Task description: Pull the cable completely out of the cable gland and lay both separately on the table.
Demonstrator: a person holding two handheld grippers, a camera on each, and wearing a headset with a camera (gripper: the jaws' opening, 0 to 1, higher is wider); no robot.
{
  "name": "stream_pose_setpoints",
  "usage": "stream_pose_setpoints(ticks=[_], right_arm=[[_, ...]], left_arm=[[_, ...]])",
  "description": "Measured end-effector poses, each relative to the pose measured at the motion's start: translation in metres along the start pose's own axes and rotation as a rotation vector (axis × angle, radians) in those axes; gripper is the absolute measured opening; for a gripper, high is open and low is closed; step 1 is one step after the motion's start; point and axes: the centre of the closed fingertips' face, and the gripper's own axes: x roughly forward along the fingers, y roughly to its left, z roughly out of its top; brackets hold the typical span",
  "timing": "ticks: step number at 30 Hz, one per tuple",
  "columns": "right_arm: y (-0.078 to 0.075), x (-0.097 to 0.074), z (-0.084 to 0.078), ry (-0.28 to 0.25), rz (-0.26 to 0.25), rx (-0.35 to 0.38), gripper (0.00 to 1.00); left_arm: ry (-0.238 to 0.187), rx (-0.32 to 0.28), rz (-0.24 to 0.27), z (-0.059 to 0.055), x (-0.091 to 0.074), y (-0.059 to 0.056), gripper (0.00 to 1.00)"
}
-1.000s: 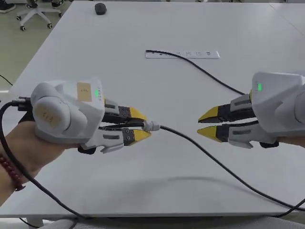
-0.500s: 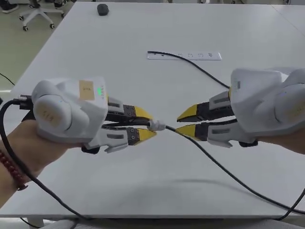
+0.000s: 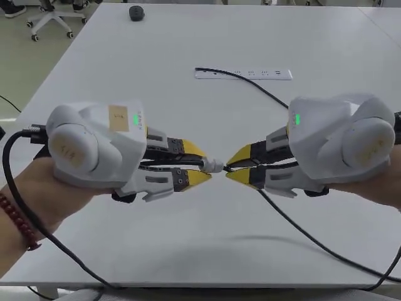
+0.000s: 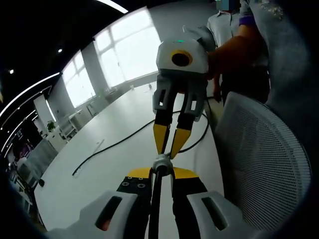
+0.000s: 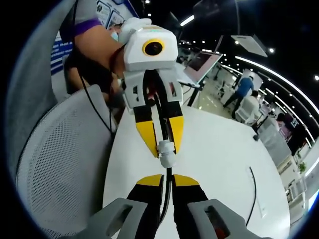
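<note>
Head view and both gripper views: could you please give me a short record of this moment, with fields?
Left gripper: shut on the cable gland
Right gripper: jaws either side of the cable right beside the gland; closure unclear
Cable: still in the gland, not yet pulled out
Table: power strip, small dark object

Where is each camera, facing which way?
Head view: headset, facing forward and down at the white table; the person's hands hold the left gripper and right gripper.
Left gripper view: on the left gripper, facing the right gripper and the person's arm; own jaws below.
Right gripper view: on the right gripper, facing the left gripper; own jaws below.
Shared: all show the small white cable gland on the black cable.
</note>
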Motion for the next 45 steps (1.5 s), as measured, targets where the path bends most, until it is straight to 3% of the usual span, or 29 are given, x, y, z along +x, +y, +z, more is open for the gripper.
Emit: stream_pose_setpoints(ticks=[16,45], right_arm=[[-0.002,-0.009,-0.003,0.005,-0.011,-0.026,0.0],[-0.005,-0.021,-0.026,0.066,-0.033,-0.014,0.0]], left_arm=[[-0.029,-0.019,-0.001,0.003,-0.003,-0.002,0.14],[-0.038,-0.032,0.009,-0.001,-0.01,-0.001,0.14]])
